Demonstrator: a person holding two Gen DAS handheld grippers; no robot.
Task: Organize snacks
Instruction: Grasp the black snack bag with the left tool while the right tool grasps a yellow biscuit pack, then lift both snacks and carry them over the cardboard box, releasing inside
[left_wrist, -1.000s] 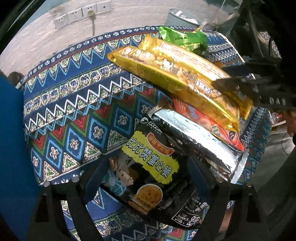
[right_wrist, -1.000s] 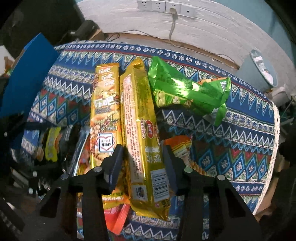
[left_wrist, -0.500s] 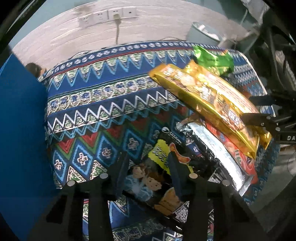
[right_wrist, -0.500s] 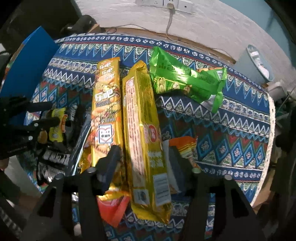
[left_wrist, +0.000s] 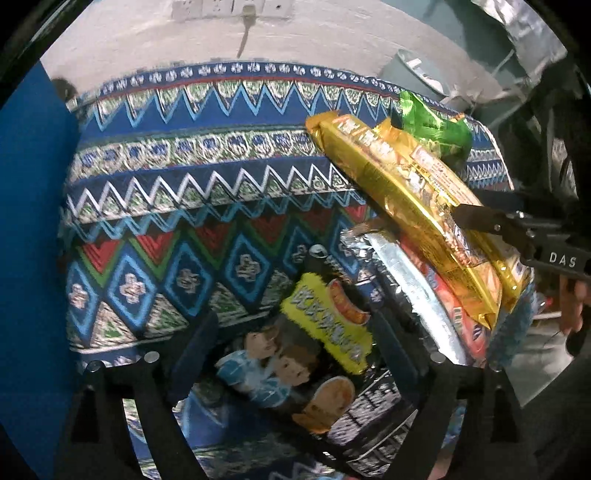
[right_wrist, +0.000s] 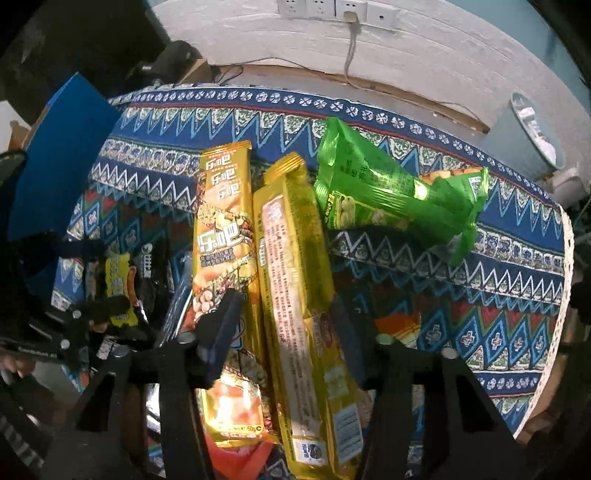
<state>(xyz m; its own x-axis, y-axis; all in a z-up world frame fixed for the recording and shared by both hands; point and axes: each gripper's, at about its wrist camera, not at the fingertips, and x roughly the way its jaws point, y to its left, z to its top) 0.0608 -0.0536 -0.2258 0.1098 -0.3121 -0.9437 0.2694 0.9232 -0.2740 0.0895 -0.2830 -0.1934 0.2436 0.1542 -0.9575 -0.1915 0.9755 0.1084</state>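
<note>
The right gripper (right_wrist: 286, 334), jaws just closing, is straddling a long gold packet (right_wrist: 299, 295) pointing away toward the wall. Only the left view shows the left gripper (left_wrist: 295, 354), just opened wide around the black snack bag (left_wrist: 295, 365).

Black claw (left_wrist: 291, 354), silver screws, white "DAS" lettering
</note>
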